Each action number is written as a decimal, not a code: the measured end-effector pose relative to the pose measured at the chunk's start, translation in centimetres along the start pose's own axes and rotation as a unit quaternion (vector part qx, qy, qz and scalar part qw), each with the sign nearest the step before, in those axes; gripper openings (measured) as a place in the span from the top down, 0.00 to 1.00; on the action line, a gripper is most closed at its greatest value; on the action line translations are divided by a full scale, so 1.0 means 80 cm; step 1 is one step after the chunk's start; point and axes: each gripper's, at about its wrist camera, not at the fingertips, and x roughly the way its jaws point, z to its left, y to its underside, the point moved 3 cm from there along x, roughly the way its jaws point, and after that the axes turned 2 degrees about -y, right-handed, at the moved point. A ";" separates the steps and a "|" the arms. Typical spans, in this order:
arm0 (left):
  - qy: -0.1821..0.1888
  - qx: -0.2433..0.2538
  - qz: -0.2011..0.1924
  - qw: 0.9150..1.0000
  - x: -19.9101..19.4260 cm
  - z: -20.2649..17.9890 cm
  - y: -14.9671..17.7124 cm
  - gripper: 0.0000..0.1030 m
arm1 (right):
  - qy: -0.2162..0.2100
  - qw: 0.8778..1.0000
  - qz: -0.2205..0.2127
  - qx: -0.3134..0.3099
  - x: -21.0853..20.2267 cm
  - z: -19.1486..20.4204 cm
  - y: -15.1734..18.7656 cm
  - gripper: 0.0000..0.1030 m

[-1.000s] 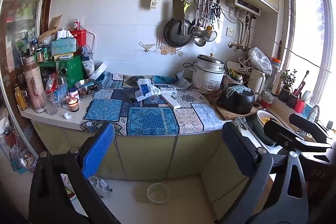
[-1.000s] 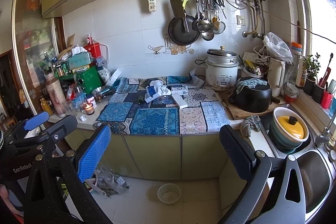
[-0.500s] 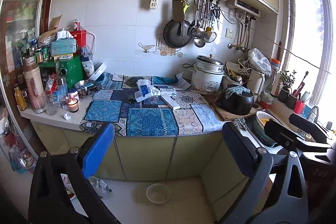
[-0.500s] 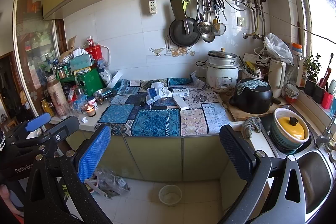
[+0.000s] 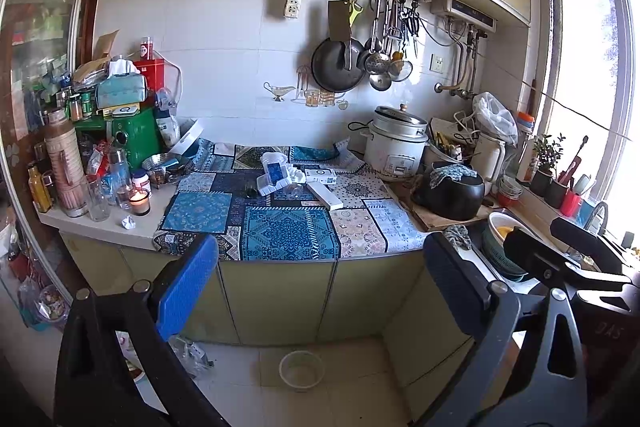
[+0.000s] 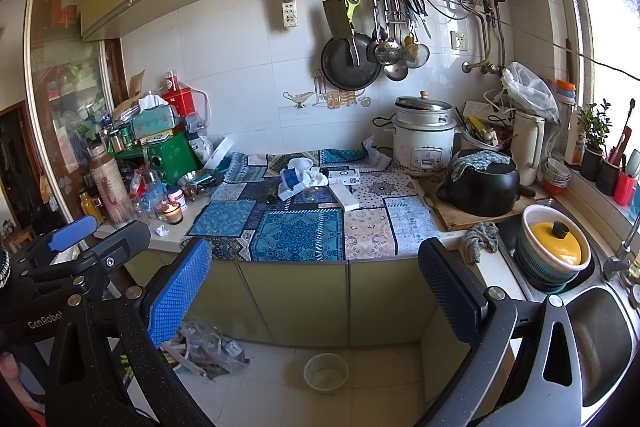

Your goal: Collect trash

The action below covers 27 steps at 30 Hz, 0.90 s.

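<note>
You are at the very start: both grippers hang well back from the worktop (image 5: 132,231), nothing collected yet. Your left gripper (image 5: 320,283) has its jaws wide apart and empty; so does your right gripper (image 6: 316,287). The likeliest trash lies mid-worktop on the patterned cloth (image 5: 288,233): crumpled white wrappers (image 5: 276,173) and flat boxes (image 5: 325,195), plus a paper ball (image 5: 128,223) near the lit candle (image 5: 139,201). Next, you need to close in and choose one piece. A small bowl (image 6: 326,373) sits on the tiled floor below; the sink (image 6: 600,343) lies right.
</note>
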 end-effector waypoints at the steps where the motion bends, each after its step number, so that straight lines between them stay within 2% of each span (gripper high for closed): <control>1: 0.000 0.000 0.000 1.000 0.000 0.000 0.000 0.00 | -0.001 1.000 0.000 0.000 0.000 0.000 0.000 0.00; 9: -0.008 -0.006 0.006 1.000 0.006 -0.009 -0.002 0.00 | -0.007 1.000 0.004 0.004 0.005 0.002 -0.001 0.00; 17: -0.026 -0.020 0.023 0.999 0.031 -0.015 0.005 0.00 | -0.021 0.999 0.022 0.010 0.023 -0.029 0.007 0.00; 23: -0.040 -0.032 0.033 0.998 0.074 -0.008 0.008 0.00 | -0.015 0.999 0.037 0.015 0.050 -0.052 0.012 0.00; 27: -0.054 -0.030 0.046 0.997 0.121 0.005 0.002 0.00 | -0.006 0.999 0.051 0.017 0.080 -0.069 0.012 0.00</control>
